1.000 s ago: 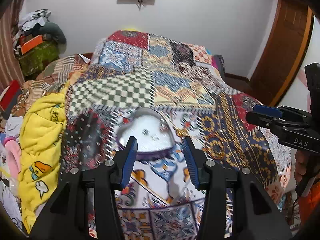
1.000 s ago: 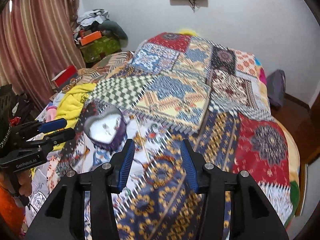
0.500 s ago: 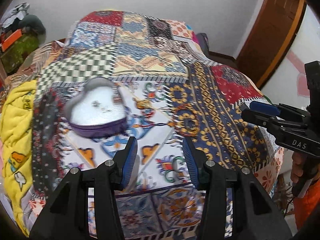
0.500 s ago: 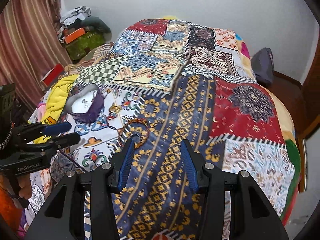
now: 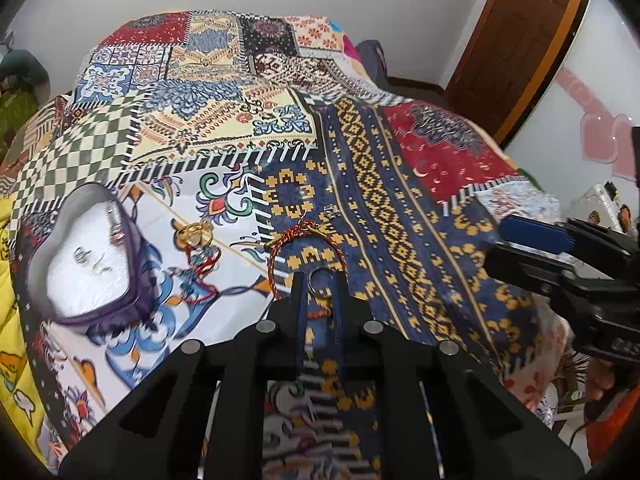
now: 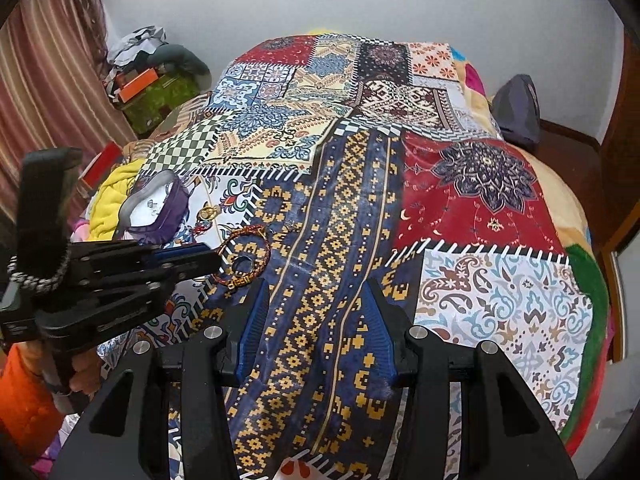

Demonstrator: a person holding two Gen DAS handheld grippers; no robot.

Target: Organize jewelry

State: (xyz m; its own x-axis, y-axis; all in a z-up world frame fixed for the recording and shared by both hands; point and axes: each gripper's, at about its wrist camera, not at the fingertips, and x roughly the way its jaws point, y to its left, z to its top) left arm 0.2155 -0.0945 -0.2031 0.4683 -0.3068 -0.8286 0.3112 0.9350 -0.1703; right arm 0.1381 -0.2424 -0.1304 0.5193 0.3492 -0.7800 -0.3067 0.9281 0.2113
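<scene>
Your left gripper [image 5: 320, 280], wide a second ago, is now pinching the small silver ring [image 5: 320, 282] inside the red braided bracelet [image 5: 306, 252]; right gripper [image 6: 316, 312] jaws are staying wide, idle.

Patchwork bed [image 6: 472, 184]: heart-shaped box [image 5: 86, 268], bracelet [image 5: 306, 240].

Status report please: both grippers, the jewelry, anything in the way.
Left gripper shut on silver ring, inside red cord bracelet. Right gripper open, empty. Heart-shaped box open; gold ring on bedspread. Path looks clear.
</scene>
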